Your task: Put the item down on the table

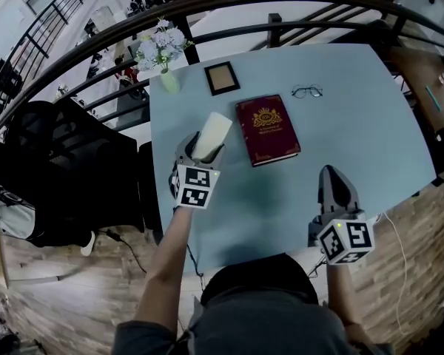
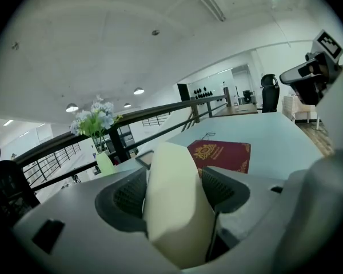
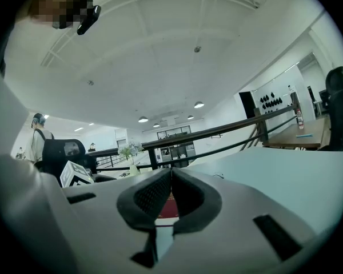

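The left hand-held gripper (image 1: pixel 202 152) pinched a cream cylinder (image 1: pixel 213 130). Released tilted, it could have rolled against the red book (image 1: pixel 267 129) at 3 o'clock.

head: overhead, facing down | gripper views: low, forward | shared: red book (image 1: pixel 267 130) (image 2: pixel 223 156)

1. The left gripper (image 1: pixel 207 148) points forward, away from the body. Its jaws are clamped on both sides of a cream item (image 1: pixel 212 133) that juts out past the fingertips.
2. Behind those jaws sits its marker cube (image 1: pixel 194 187). The bare left forearm (image 1: pixel 169 261) runs straight back from it.
3. The right gripper (image 1: pixel 333 174) also points forward, with its jaws pressed together and nothing between them.
4. Its own cube (image 1: pixel 345 241) sits at the rear, and only a little of the right forearm (image 1: pixel 342 294) shows behind it.
5. The left gripper reaches further forward than the right, and the two are well apart.
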A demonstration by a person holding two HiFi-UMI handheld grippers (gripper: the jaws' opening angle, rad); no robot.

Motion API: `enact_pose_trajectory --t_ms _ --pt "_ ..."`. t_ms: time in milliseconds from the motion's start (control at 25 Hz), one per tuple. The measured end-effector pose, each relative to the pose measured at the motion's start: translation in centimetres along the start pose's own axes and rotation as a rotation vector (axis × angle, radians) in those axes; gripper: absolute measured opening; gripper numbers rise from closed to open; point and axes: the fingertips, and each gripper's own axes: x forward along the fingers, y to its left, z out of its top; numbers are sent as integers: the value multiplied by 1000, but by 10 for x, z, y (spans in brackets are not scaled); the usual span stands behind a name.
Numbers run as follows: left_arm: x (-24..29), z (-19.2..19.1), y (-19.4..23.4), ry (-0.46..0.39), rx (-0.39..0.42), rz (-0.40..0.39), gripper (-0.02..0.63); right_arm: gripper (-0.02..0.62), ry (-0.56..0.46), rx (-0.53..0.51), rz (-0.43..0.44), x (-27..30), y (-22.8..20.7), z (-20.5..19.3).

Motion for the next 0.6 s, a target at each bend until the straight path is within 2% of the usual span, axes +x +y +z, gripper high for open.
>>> enact_pose_trajectory --t_ms 400,600 --pt "35 -36 0 80 -64 -18 307 2 30 -7 4 10 0 -6" --pt "45 -57 1 147 -148 -32 307 2 39 -4 2 13 0 -9"
